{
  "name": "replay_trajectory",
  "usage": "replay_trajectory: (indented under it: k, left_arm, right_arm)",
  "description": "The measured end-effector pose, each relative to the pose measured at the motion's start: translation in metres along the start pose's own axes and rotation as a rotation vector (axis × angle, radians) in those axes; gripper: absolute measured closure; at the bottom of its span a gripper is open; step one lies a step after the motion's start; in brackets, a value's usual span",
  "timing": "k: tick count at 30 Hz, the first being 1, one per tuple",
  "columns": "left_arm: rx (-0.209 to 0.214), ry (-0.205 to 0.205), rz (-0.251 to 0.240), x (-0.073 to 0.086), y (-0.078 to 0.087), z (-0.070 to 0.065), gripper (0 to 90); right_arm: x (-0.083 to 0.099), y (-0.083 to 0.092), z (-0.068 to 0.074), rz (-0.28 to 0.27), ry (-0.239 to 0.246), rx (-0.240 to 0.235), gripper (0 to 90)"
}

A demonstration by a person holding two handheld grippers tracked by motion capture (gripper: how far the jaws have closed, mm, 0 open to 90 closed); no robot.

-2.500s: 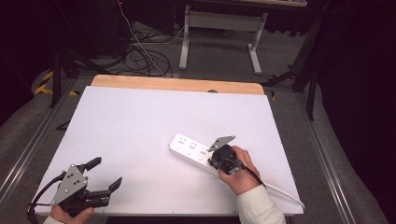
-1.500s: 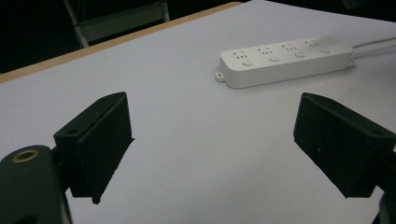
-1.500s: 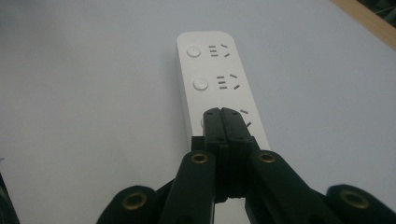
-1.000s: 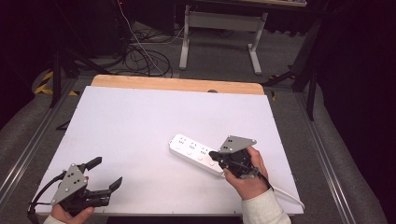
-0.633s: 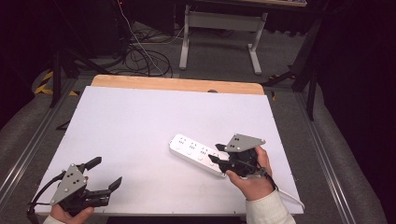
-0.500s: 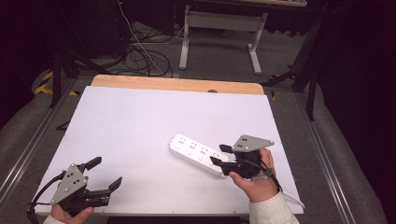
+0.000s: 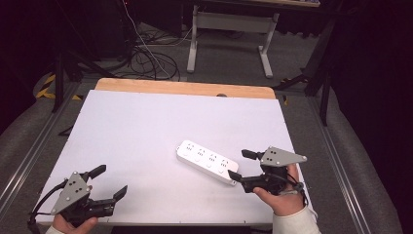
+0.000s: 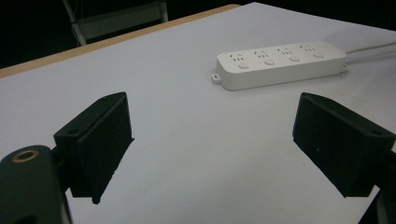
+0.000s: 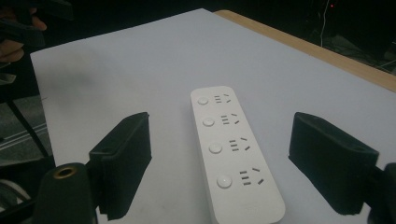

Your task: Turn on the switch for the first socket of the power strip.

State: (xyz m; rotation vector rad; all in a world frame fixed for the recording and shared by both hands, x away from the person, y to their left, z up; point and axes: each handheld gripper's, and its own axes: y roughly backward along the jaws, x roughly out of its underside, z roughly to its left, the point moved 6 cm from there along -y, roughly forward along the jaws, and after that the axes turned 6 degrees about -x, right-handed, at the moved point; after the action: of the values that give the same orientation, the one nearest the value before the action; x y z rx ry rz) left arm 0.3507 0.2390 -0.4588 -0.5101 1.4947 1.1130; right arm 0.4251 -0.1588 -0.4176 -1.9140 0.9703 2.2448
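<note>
Two handheld grippers rest over a white table (image 7: 146, 126). The left gripper (image 7: 111, 183), at the near left corner, has its jaws spread with nothing between them. Right of centre lies a white power strip (image 7: 207, 162) — long, rounded, four sockets each with a round button. The right gripper (image 7: 242, 165), its jaws having just been opening, stands spread at the strip's near end — not gripping it.
</note>
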Motion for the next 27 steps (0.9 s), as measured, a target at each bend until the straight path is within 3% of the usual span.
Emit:
replay_trajectory:
  k: [10,12,17,23,27]
  left_arm:
    - [-0.011,0.0,-0.002,0.0,0.003,-0.002,12.0]
    - [-0.017,-0.013,-0.004,0.0,0.004,-0.001,12.0]
    - [-0.031,0.001,-0.008,0.002,0.007,0.0,12.0]
    - [-0.034,0.012,-0.008,0.003,0.009,0.002,12.0]
    - [-0.041,-0.003,-0.006,0.004,0.009,0.004,12.0]
  right_arm:
    - [0.032,0.013,-0.015,-0.054,-0.03,-0.03,8.4]
    - [0.034,0.015,-0.015,-0.058,-0.032,-0.033,8.0]
    - [0.046,0.019,-0.019,-0.063,-0.037,-0.036,7.3]
    - [0.062,0.021,-0.023,-0.052,-0.066,-0.033,7.7]
    - [0.074,0.024,-0.026,-0.058,-0.095,-0.019,7.9]
